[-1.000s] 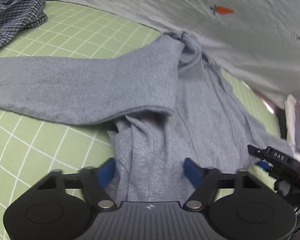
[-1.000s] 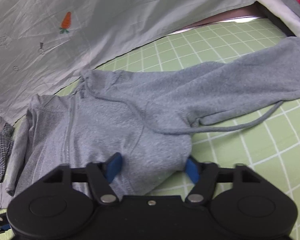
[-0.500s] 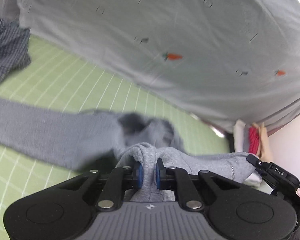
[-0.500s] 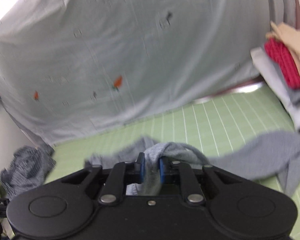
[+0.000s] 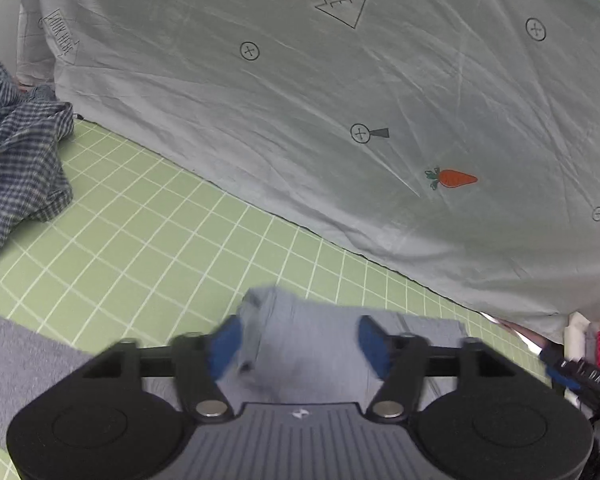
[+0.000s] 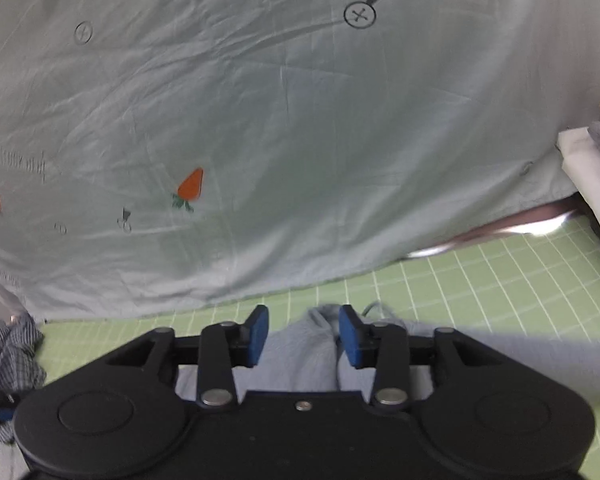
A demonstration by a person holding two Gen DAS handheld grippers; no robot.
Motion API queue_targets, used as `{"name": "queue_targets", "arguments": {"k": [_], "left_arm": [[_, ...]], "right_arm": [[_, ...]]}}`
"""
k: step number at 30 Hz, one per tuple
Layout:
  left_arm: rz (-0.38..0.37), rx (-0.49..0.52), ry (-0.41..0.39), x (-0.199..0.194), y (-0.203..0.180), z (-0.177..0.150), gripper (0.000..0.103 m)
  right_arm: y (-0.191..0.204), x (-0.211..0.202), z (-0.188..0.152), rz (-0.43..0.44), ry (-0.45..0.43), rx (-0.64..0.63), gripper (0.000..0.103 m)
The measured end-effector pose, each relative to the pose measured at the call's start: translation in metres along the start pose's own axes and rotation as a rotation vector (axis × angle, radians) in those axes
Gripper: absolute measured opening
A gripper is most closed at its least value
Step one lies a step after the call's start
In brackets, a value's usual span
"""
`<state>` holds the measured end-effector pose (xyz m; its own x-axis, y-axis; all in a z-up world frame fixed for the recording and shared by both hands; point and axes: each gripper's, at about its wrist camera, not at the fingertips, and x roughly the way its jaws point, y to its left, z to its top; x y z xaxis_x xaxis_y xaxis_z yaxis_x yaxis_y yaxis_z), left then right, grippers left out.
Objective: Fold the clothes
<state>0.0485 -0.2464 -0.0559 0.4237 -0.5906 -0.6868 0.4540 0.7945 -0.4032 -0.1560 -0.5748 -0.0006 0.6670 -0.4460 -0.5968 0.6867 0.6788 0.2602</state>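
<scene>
A pale grey-green sheet [image 5: 340, 128] printed with orange carrots is hanging beyond both claws, and a green mat [image 5: 148, 240] gridded with white lines is stretching out beneath them. The soft grey hoodie [image 5: 312, 344] is lying on that mat directly under and just ahead of each claw, while a crumpled blue checked shirt [image 5: 16, 152] is sitting well off to the left. The left claw [image 5: 300, 344] is spreading wide over the hoodie and the right claw [image 6: 303, 336] is parting too, pinching nothing.
</scene>
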Motion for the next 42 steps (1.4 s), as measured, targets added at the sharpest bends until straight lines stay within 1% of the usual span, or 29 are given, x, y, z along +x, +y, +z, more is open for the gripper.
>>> {"name": "queue_targets", "arguments": {"k": [2, 7, 10, 12, 14, 16, 17, 18, 19, 20, 22, 24, 26, 31, 34, 37, 38, 39, 40, 41, 42], "left_arm": [[-0.006, -0.002, 0.015, 0.001, 0.009, -0.009, 0.071], [0.009, -0.019, 0.045, 0.022, 0.02, -0.017, 0.071], [0.017, -0.03, 0.062, 0.034, 0.027, -0.022, 0.071], [-0.001, -0.023, 0.044, 0.04, 0.024, -0.015, 0.074], [-0.022, -0.016, 0.029, 0.046, 0.019, -0.007, 0.074], [-0.044, -0.001, 0.023, 0.053, 0.012, -0.002, 0.074], [-0.052, 0.008, 0.022, 0.055, 0.008, 0.0, 0.069], [-0.049, 0.02, 0.03, 0.056, 0.005, 0.001, 0.047], [-0.041, 0.034, 0.04, 0.056, 0.002, 0.003, 0.032], [-0.033, 0.047, 0.05, 0.057, -0.002, 0.004, 0.019], [-0.046, 0.061, 0.049, 0.049, -0.005, 0.004, 0.016], [-0.064, 0.083, 0.033, 0.028, -0.012, 0.002, 0.014], [-0.083, 0.108, 0.015, 0.005, -0.018, 0.0, 0.014], [-0.148, 0.132, -0.056, -0.082, -0.031, -0.019, 0.013], [-0.202, 0.102, -0.074, -0.136, -0.032, -0.039, 0.013], [-0.221, 0.049, -0.065, -0.174, -0.028, -0.066, 0.013], [-0.213, 0.034, -0.056, -0.18, -0.025, -0.075, 0.014], [-0.191, 0.014, -0.037, -0.177, -0.02, -0.085, 0.019], [-0.165, -0.009, -0.014, -0.173, -0.015, -0.096, 0.022], [-0.132, -0.034, 0.023, -0.162, -0.007, -0.108, 0.025], [-0.075, -0.052, 0.067, -0.148, -0.001, -0.12, 0.028]], "right_arm": [[-0.008, 0.0, -0.021, -0.006, 0.039, 0.003, 0.042], [-0.029, 0.012, -0.064, -0.011, 0.15, 0.028, 0.04], [-0.03, 0.023, -0.069, 0.034, 0.171, 0.043, 0.041], [-0.029, 0.031, -0.066, 0.063, 0.185, 0.039, 0.041], [-0.029, 0.04, -0.064, 0.09, 0.202, 0.045, 0.045], [-0.029, 0.049, -0.064, 0.102, 0.224, 0.063, 0.044], [-0.029, 0.051, -0.063, 0.107, 0.226, 0.065, 0.038], [-0.029, 0.051, -0.063, 0.112, 0.222, 0.068, 0.032], [-0.029, 0.048, -0.062, 0.117, 0.213, 0.074, 0.021], [-0.03, 0.043, -0.061, 0.114, 0.199, 0.082, 0.007], [-0.033, 0.03, -0.059, 0.123, 0.169, 0.108, 0.007], [-0.037, 0.011, -0.056, 0.137, 0.139, 0.133, 0.006], [-0.035, -0.016, -0.055, 0.147, 0.107, 0.118, 0.006], [-0.031, -0.098, -0.058, 0.181, 0.023, 0.075, 0.006], [-0.035, -0.155, -0.064, 0.212, -0.022, 0.064, 0.006], [-0.045, -0.211, -0.072, 0.26, -0.057, 0.086, 0.006], [-0.049, -0.223, -0.075, 0.27, -0.061, 0.106, 0.006], [-0.053, -0.23, -0.079, 0.265, -0.053, 0.126, 0.006], [-0.055, -0.228, -0.085, 0.249, -0.027, 0.132, 0.007], [-0.058, -0.226, -0.091, 0.233, -0.002, 0.137, 0.011], [-0.06, -0.222, -0.097, 0.21, 0.029, 0.137, 0.016]]}}
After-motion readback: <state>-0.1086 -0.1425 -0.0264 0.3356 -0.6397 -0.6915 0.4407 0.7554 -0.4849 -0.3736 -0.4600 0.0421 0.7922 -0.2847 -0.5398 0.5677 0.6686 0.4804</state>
